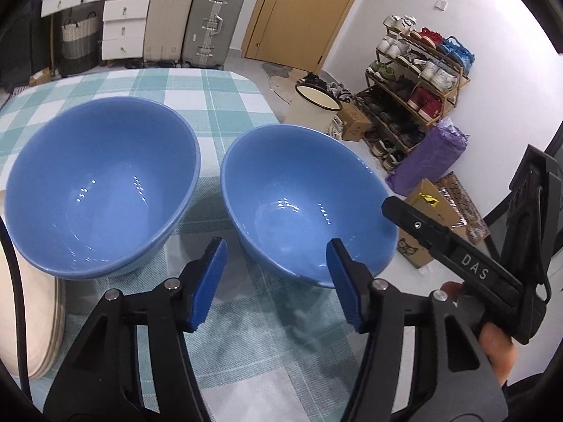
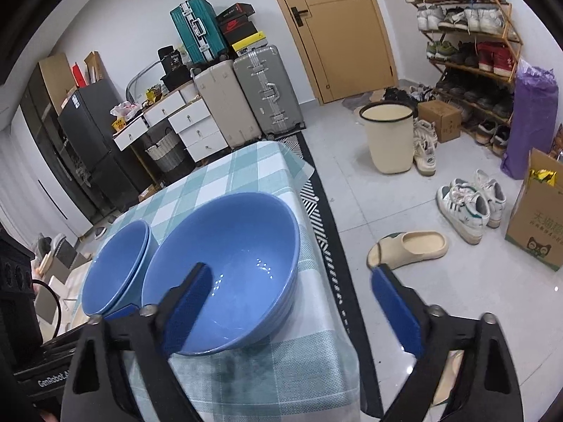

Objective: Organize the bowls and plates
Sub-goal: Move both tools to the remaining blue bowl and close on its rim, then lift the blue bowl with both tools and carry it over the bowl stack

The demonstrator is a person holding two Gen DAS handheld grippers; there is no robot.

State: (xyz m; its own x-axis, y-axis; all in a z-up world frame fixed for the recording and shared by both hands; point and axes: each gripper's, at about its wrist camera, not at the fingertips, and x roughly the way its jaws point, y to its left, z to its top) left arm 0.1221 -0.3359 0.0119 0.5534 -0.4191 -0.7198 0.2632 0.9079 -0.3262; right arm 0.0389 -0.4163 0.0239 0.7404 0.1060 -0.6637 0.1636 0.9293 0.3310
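Note:
Two blue bowl groups stand on the checked tablecloth [image 1: 218, 105]. The left one [image 1: 98, 186] is a nested stack of bowls; in the right wrist view it sits at the left [image 2: 116, 267]. The single blue bowl [image 1: 302, 200] stands near the table's right edge and fills the right wrist view's middle [image 2: 232, 267]. My left gripper [image 1: 278, 281] is open and empty, its right pad over this bowl's near rim. My right gripper [image 2: 292, 306] is open and empty, its left pad [image 2: 186, 309] in front of the bowl, its right pad over the floor. It also shows in the left wrist view [image 1: 457, 253].
A stack of cream plates [image 1: 31, 320] lies at the table's left edge. Off the table's right edge are a cream bin [image 2: 387, 137], shoes, a slipper [image 2: 408, 248], cardboard boxes and a shoe rack [image 2: 468, 56]. Suitcases and drawers stand behind the table.

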